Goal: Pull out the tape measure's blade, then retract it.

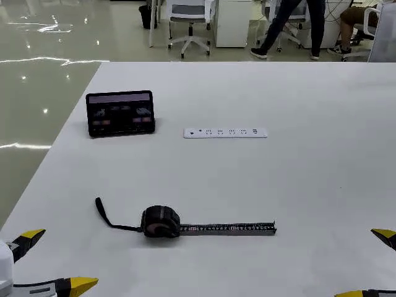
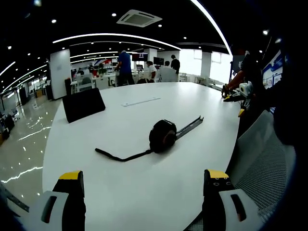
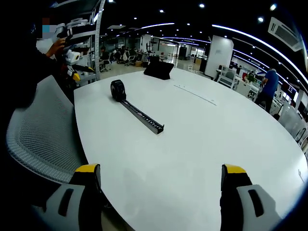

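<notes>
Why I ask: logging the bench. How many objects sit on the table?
3: the tape measure nearest, blade pulled out; the white power strip further back; the dark tablet propped up left of it. None seems hidden.

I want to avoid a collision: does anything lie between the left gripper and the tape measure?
Nothing visible does. Bare white table separates the open left gripper from the tape measure; the tablet and the power strip lie beyond it.

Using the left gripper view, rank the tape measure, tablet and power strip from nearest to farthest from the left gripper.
1. Tape measure: straight ahead, mid-table, blade out to the right.
2. Tablet: farther back, on the left.
3. Power strip: farthest, lying flat beyond the tape measure.
</notes>
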Demonstrator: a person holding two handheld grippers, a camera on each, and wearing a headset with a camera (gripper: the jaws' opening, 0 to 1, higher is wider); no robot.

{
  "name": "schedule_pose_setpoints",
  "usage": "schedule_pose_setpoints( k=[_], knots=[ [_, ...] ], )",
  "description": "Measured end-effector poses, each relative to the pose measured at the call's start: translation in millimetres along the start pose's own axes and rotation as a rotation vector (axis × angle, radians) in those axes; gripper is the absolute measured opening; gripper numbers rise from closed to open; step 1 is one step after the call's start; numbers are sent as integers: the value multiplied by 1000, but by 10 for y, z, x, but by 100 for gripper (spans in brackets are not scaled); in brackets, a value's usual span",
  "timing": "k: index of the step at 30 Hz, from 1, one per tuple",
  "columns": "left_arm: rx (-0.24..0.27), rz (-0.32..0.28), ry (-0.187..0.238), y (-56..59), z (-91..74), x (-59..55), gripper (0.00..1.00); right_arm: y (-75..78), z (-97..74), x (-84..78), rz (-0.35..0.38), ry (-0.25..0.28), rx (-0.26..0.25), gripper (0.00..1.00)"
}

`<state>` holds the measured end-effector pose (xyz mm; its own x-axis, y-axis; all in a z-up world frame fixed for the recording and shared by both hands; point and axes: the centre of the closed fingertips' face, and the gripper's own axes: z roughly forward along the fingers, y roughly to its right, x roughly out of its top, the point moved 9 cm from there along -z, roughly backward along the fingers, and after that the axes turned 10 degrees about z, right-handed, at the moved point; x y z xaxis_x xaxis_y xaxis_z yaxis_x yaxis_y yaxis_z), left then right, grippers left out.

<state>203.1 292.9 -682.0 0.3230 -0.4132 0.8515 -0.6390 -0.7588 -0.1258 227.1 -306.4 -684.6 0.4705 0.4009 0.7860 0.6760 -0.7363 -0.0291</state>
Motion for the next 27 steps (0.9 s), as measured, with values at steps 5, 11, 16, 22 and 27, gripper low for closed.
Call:
schedule_pose_setpoints(
  k=[5,11,16,22,27],
  knots=[
    [4,-6,1,-3,53,12,100,16,24,-1,3,-6,2,100],
    [9,-17,6,23,110,42,100,12,47,21,-16,-17,16,100],
    [9,-8,7,74,170,74,100,58,53,50,-21,-12,13,100],
    [13,-11,4,122,232,133,100,70,76,56,-48,-25,35,100],
    [35,-22,31,125,267,241,100,131,114,118,-87,-46,53,100]
  ],
)
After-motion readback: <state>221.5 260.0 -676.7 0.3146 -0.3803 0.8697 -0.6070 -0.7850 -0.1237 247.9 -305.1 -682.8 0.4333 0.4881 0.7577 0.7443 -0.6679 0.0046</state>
